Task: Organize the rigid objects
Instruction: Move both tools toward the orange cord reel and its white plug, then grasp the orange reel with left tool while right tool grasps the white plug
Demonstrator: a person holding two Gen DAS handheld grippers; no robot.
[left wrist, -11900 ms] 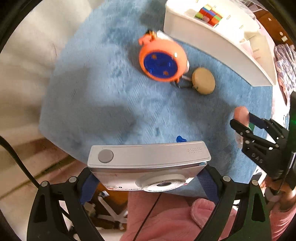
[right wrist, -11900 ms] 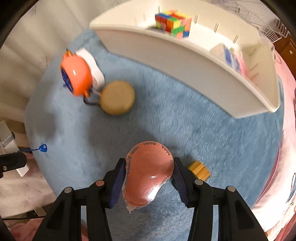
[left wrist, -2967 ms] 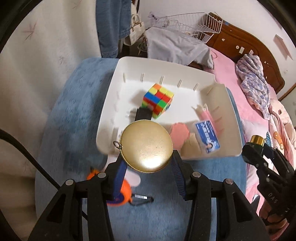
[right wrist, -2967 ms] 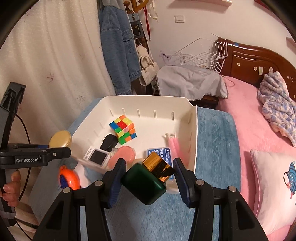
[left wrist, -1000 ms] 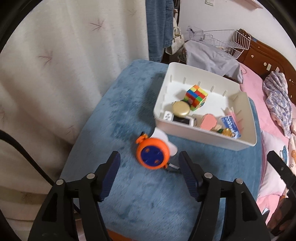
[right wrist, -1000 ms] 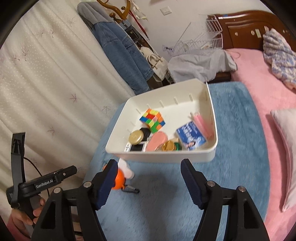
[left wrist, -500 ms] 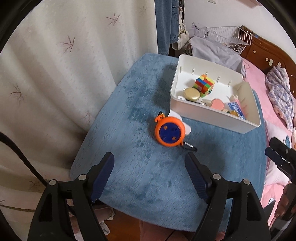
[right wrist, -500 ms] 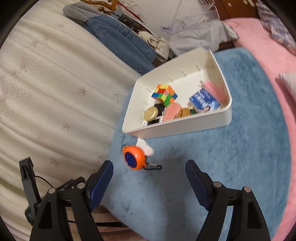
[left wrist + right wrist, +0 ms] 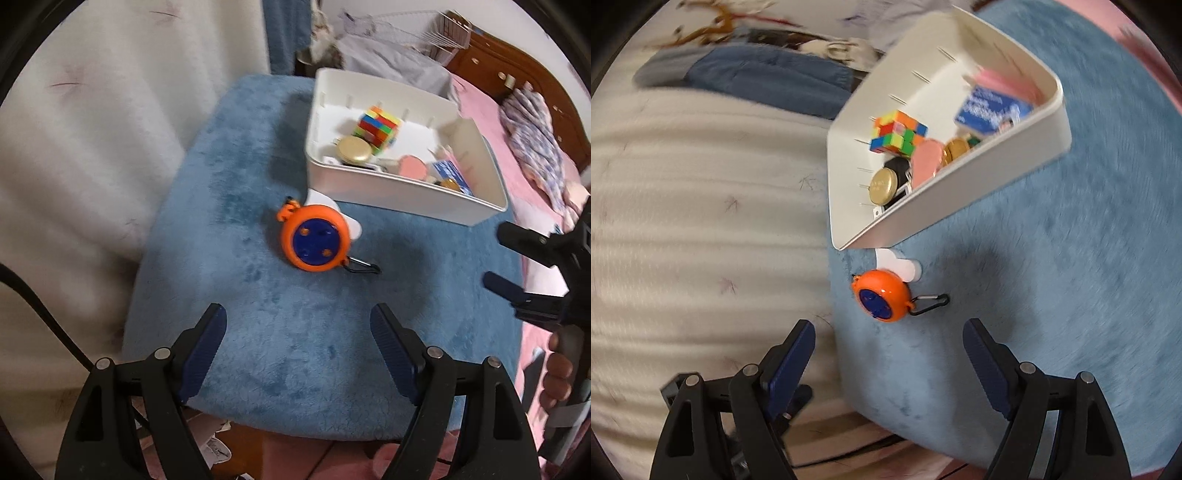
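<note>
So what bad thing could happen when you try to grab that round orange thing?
The orange reel leans on a white piece beside the white bin, so a tool finger could bump the bin wall or shove the white piece. Its black clip sticks out sideways and might snag on the fluffy blue mat. Both tools, left and right, are open and point at it, so they could collide.

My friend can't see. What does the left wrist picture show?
A round orange reel with a blue face lies on a fuzzy blue cloth, beside a white plastic bin of small things. The open left tongs hover empty in front.
</note>
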